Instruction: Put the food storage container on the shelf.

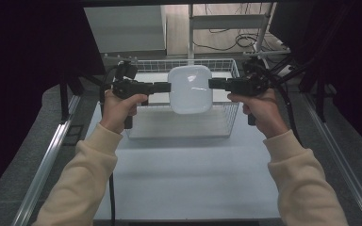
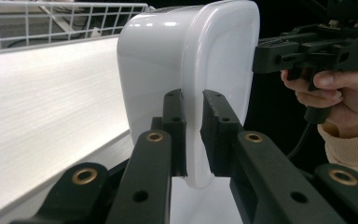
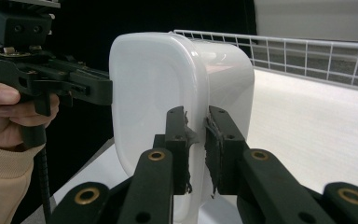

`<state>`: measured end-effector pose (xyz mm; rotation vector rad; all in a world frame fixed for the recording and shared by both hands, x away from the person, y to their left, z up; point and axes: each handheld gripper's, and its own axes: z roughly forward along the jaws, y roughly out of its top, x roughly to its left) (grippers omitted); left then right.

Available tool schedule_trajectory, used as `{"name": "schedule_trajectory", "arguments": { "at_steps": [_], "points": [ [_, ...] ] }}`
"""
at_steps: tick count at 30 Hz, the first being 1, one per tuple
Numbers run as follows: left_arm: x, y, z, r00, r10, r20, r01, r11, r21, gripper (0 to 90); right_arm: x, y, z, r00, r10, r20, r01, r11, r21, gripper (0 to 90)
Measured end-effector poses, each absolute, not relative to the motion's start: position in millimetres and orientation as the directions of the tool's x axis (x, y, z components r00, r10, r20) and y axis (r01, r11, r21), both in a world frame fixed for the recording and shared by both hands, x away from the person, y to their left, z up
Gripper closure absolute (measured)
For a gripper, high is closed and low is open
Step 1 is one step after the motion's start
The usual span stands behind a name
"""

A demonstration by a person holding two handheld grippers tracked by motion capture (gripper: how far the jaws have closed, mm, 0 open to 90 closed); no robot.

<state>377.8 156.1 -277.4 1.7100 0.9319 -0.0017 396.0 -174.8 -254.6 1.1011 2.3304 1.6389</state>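
A person in cream sleeves holds a black two-jaw gripper in each hand over a pale grey surface (image 1: pixel 188 174). Between the two grippers hangs a glossy white plastic tub with rounded corners (image 1: pixel 190 89), turned so that its flat wide face looks up toward the high camera. It is held in the air above a white wire basket (image 1: pixel 226 123) that stands on the far half of the surface, and it is clear of the basket's rim. The left gripper (image 1: pixel 168 87) reaches in level from the left and its jaws are clamped on the tub's left rim; in the left gripper view the left gripper (image 2: pixel 193 140) has one jaw on each side of the thin white lip, pressing it. The right gripper (image 1: pixel 210 84) reaches in level from the right in the same way, and in the right gripper view the right gripper (image 3: pixel 196 149) has its jaws clenched on the opposite rim, with their worn pads touching the plastic. Each gripper view also shows the other hand farther off, holding its gripper against the tub's far edge. The basket's wire wall runs behind the tub in both gripper views. Dark curtains flank the surface, and cables lie on the floor beyond it.
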Motion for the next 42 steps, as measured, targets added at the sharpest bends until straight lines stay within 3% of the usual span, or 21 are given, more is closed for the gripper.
{"name": "schedule_trajectory", "arguments": {
  "at_steps": [20, 42],
  "points": [
    [417.3, 175.5, -268.1, 0.649, 0.599, -0.47, 0.605, -0.031, 0.796, 80.1, 439.2, -152.0, -246.6, -0.719, 0.594, 0.362, 0.541, 0.149, 0.828, 78.8],
    [458.5, 180.0, -294.4, 0.572, 0.605, -0.554, 0.698, -0.004, 0.716, 79.4, 477.7, -142.9, -271.9, -0.644, 0.625, 0.442, 0.647, 0.136, 0.75, 78.4]
  ]
}}
